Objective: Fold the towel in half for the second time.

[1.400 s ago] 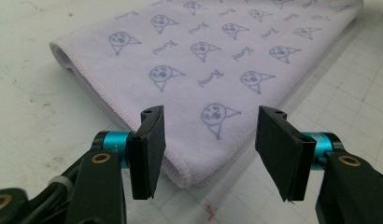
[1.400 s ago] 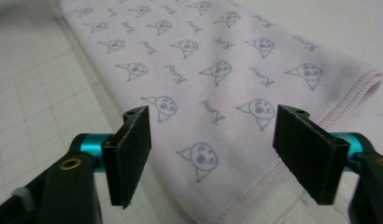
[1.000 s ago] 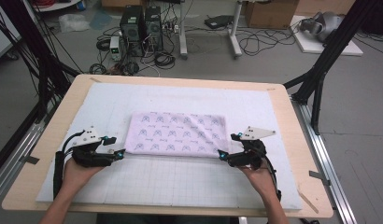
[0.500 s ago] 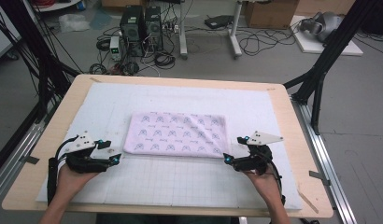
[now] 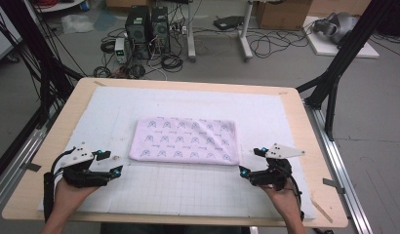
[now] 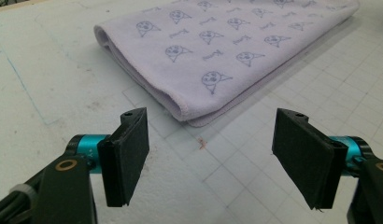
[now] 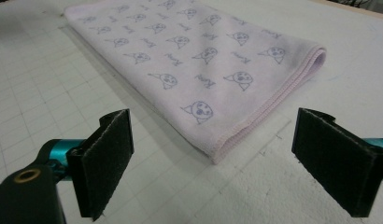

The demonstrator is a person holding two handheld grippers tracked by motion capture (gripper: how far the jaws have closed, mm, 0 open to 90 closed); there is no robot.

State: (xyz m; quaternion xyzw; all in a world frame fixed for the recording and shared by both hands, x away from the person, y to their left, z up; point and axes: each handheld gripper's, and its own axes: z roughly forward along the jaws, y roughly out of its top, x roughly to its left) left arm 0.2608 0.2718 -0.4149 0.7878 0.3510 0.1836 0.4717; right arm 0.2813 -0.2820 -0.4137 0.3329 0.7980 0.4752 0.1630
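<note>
In the high view, the folded towel (image 5: 184, 140) lies in the middle of the frame on the white grid mat (image 5: 188, 187). The left gripper (image 5: 109, 163) sits at lower left and the right gripper (image 5: 250, 161) at lower right, both clear of the cloth.

In the left gripper view, the jaws stand wide apart and empty, with the towel's near corner (image 6: 192, 116) just above centre.

In the right gripper view, the jaws also gape, the other near corner (image 7: 217, 151) between them.

Judging by this, the step is lining up for a fold; next, each gripper would need to advance and pinch its corner.
</note>
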